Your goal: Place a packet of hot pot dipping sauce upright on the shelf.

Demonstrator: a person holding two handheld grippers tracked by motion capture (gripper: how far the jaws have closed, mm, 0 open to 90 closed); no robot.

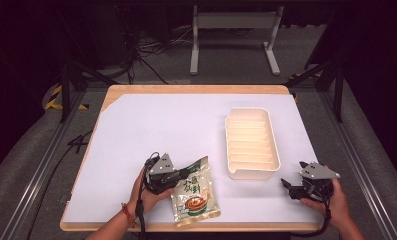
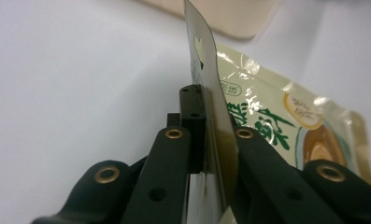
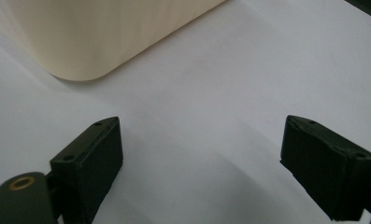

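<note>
White sheet [image 1: 176, 125] on wood table [image 1: 196, 89], dark rm

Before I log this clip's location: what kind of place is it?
Probably a lab recording station: a white-covered table on a metal frame, loose cables behind, handheld left gripper pinching a food pouch.

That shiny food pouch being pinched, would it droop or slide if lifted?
Probably droops: the pouch is thin film, pinched at one edge by the left hand-held gripper. Its glossy surface may slip. It looks light and flat, unlikely to roll.
</note>
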